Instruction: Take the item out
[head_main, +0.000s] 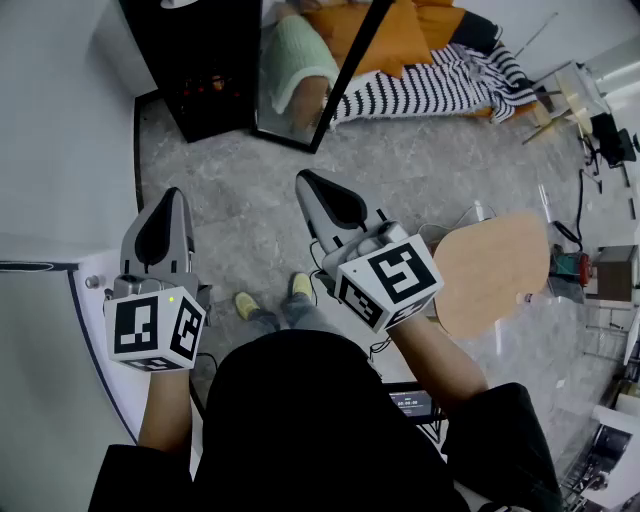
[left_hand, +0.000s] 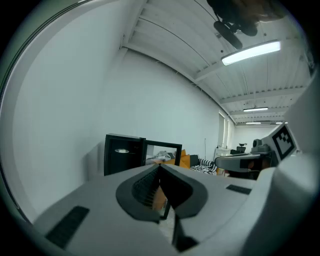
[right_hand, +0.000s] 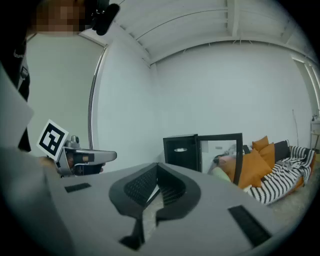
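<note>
A black cabinet (head_main: 200, 70) stands on the floor ahead against the wall, its glass door (head_main: 300, 85) swung open. Something reddish glows dimly inside; I cannot tell what it is. Both grippers are held level in front of me, well short of the cabinet. My left gripper (head_main: 172, 195) is shut with nothing in it, and so is my right gripper (head_main: 305, 178). In the left gripper view the left gripper (left_hand: 159, 167) points at the cabinet (left_hand: 122, 152). In the right gripper view the right gripper (right_hand: 157, 166) points just left of the cabinet (right_hand: 181, 150) and its door (right_hand: 222, 150).
A sofa with orange cushions (head_main: 385, 30) and a striped blanket (head_main: 430, 85) lies behind the cabinet on the right. A round wooden table (head_main: 495, 270) stands at my right. A white wall (head_main: 60, 120) runs along the left. Grey stone floor (head_main: 430, 170) lies between.
</note>
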